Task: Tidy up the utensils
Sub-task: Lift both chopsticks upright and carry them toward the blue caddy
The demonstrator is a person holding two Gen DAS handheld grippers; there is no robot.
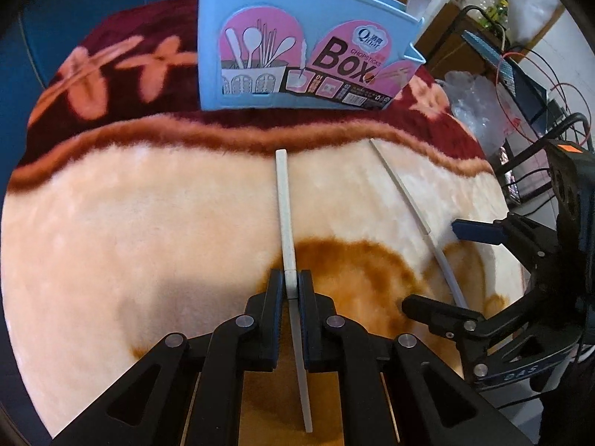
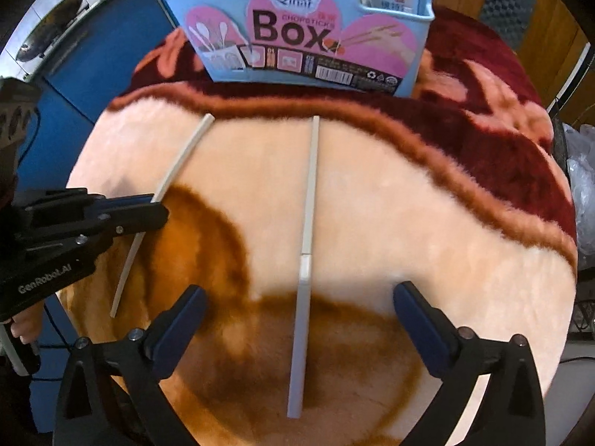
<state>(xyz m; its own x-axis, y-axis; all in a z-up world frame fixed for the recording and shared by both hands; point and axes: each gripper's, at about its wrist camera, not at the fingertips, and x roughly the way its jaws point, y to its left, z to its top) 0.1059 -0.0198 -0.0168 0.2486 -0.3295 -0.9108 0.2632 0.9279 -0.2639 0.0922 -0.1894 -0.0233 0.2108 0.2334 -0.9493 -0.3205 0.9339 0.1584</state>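
Left wrist cam: left gripper is pinched tight on one white chopstick that points at the blue chopstick box on the fuzzy blanket. Box has spoons, forks & sticks poking out. Right wrist cam: right gripper is wide open w/ nothing in it, over another white chopstick lying flat.

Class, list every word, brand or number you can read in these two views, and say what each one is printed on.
"Box" and "CHOPSTICKS": sticker on the blue holder.
"GenRobot.AI": body of the left gripper.
"01": small panel on the sticker.
Brand logo beginning "Q", barcode digits, fine print, carton text: unreadable.
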